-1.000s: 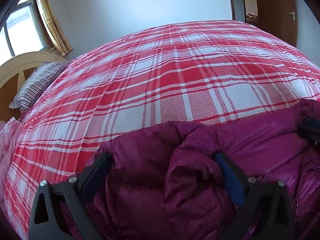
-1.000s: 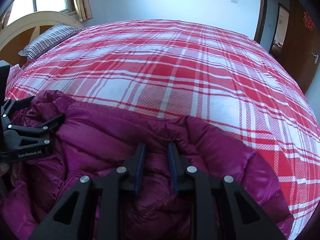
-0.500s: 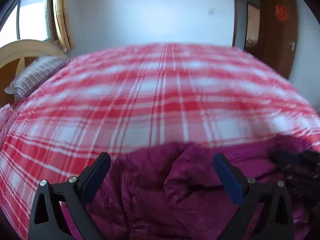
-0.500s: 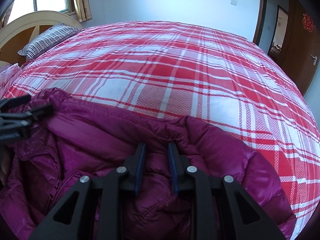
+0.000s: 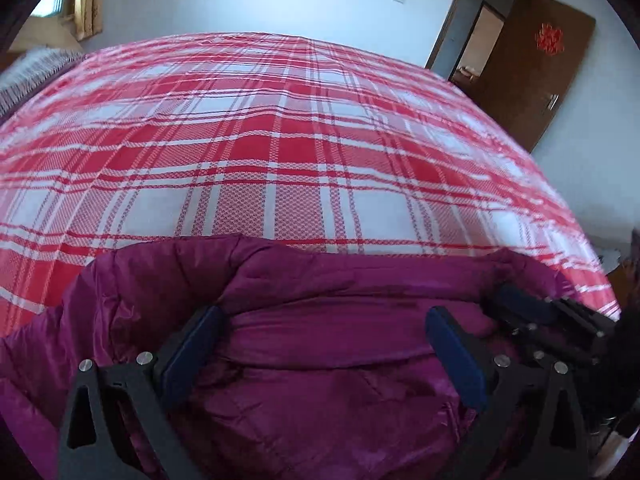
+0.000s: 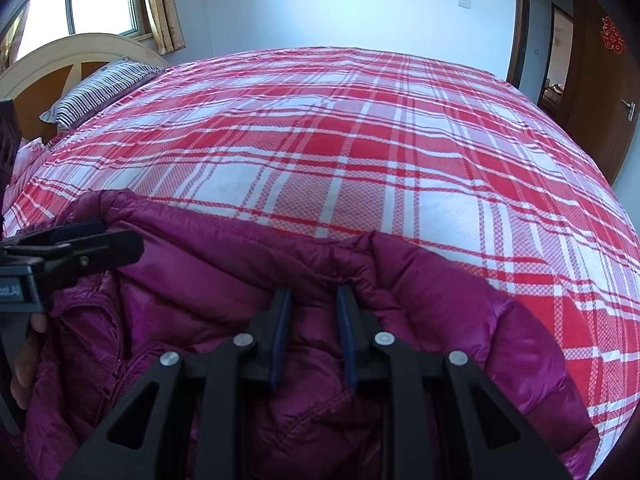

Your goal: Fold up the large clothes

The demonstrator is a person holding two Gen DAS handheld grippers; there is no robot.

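A purple puffer jacket (image 5: pixel 340 364) lies bunched at the near edge of a bed with a red and white plaid cover (image 5: pixel 280 140). My left gripper (image 5: pixel 324 320) is open wide just above the jacket's upper fold, with its pads off the cloth. In the right wrist view my right gripper (image 6: pixel 312 304) is shut on a raised fold of the jacket (image 6: pixel 460 300) near its top edge. The left gripper (image 6: pixel 80 244) shows at the left of that view over the jacket's left part. The right gripper (image 5: pixel 552 320) shows at the right edge of the left wrist view.
The plaid cover (image 6: pixel 360 140) stretches far beyond the jacket. A striped pillow (image 6: pixel 104 88) and a wooden headboard (image 6: pixel 60 56) are at the far left under a window. A brown door (image 5: pixel 532 64) stands open at the far right. A hand (image 6: pixel 28 364) holds the left gripper.
My left gripper has swung to the right and lifted off the bunched fold that lay between its fingers; smoother jacket now lies below it. The right gripper has kept still on its fold.
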